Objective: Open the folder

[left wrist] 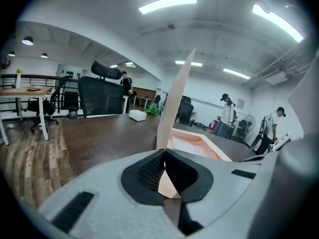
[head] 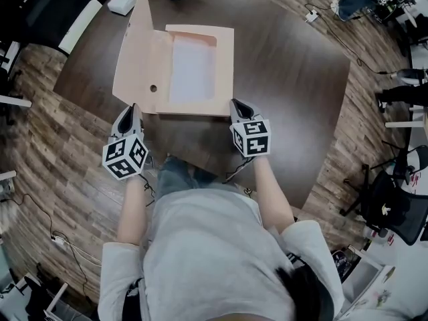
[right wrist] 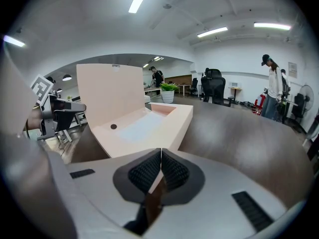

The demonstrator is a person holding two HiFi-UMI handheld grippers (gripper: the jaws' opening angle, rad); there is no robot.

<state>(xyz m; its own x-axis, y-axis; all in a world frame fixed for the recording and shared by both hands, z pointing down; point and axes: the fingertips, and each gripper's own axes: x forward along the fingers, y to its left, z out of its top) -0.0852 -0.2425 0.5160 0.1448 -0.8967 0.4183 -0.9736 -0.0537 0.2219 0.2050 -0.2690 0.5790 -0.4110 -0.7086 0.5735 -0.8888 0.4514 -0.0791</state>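
The table point(head: 287, 79) carries the folder point(head: 224, 65) left of its middle, with the folder's near side toward the table's near edge, where we stand. The lid point(head: 137, 52) stands about upright on the hinge along the folder's left side, so we judge the opening half done. The left gripper point(head: 134, 111) is clamped on the lid's near edge, the thin board pinched between its pads. The right gripper point(head: 238, 105) sits at the folder's near right corner with its jaws together. It seems to nip the rim there, though the sliver between the pads is too small for us to be sure. To do this well, we should carry the lid round its hinge, over and down toward the table's left edge. The wrist should roll with the arc rather than drag the board sideways, which could bend it or slide the folder. The right gripper should pin the base until the lid lies flat.
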